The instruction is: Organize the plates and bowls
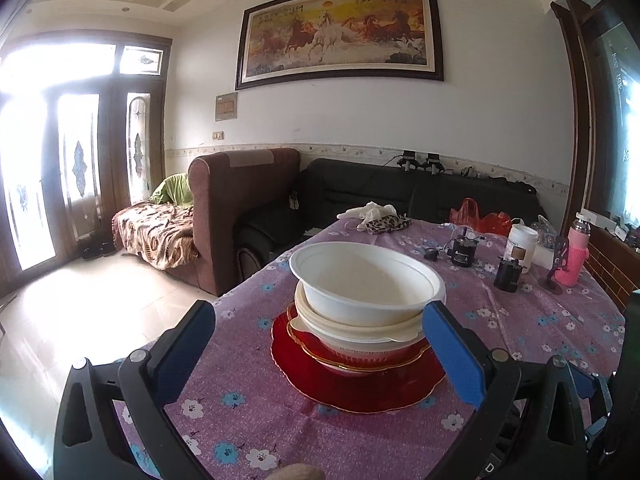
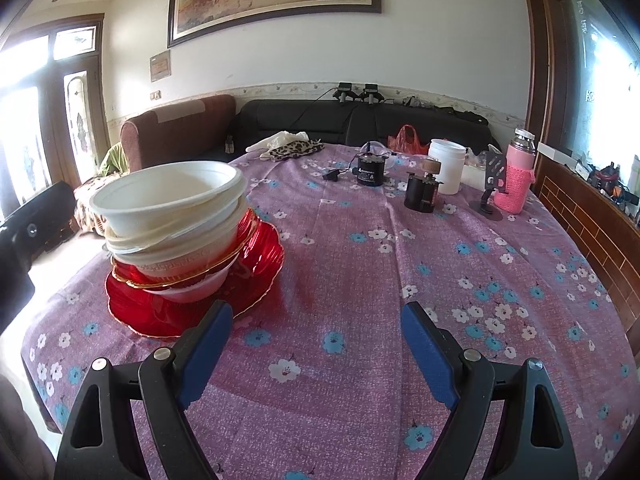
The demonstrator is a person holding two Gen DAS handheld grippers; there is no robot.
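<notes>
Grippers at a dining table: left gripper is tipped slightly down toward a stack of dishes, its blue-padded fingers spread wide to either side of the stack w/ nothing pinched; whether the right pad brushes a rim cannot be told. Right gripper angles down more steeply over bare floral tablecloth, fingers likewise wide apart and empty, the stack just to its far left.

Stack sits near the table's left edge: top white bowl, at least two more pale bowls nested below, a gold-rimmed red dish under those, all on a large red plate.

Left wrist view alone shows the brown armchair's full side, patterned throw and bright glass doors. Right wrist view shows more of the table's right half & a dark part of the other gripper at the left border.

Far side, one each: white jar, pink bottle, black cylinder, leopard-print pouch, red bag.
</notes>
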